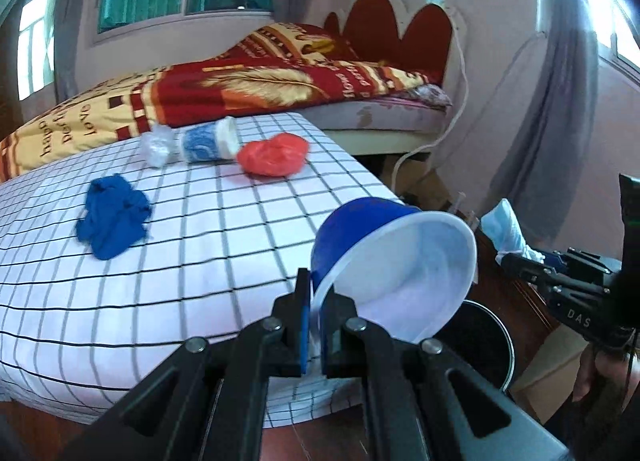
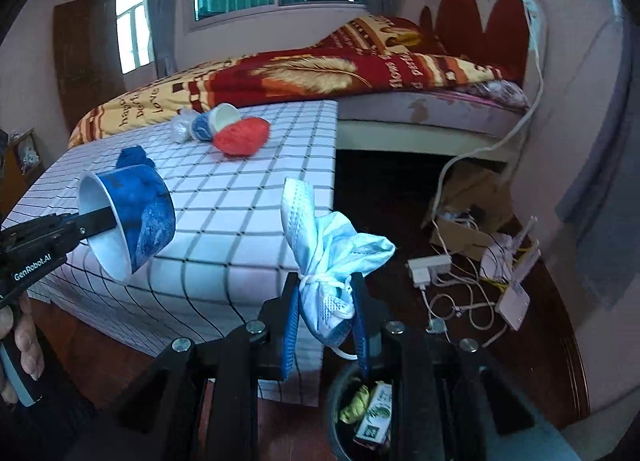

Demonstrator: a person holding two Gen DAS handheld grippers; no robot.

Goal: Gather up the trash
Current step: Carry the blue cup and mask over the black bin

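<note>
Both tongs loaded: left gripper [image 1: 316,325] pinches blue cup [image 1: 360,237] rim, right gripper [image 2: 326,321] squeezes face mask [image 2: 332,257]. Thin rim hold w/ tilt could slip, missing bin [image 2: 340,413].

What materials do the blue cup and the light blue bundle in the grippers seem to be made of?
Blue cup with white inside: probably paper, matte, with a thin rolled white rim; thin plastic is possible. Light blue knotted bundle: looks like a non-woven face mask, pleated and soft, tied with white ear loops.
</note>
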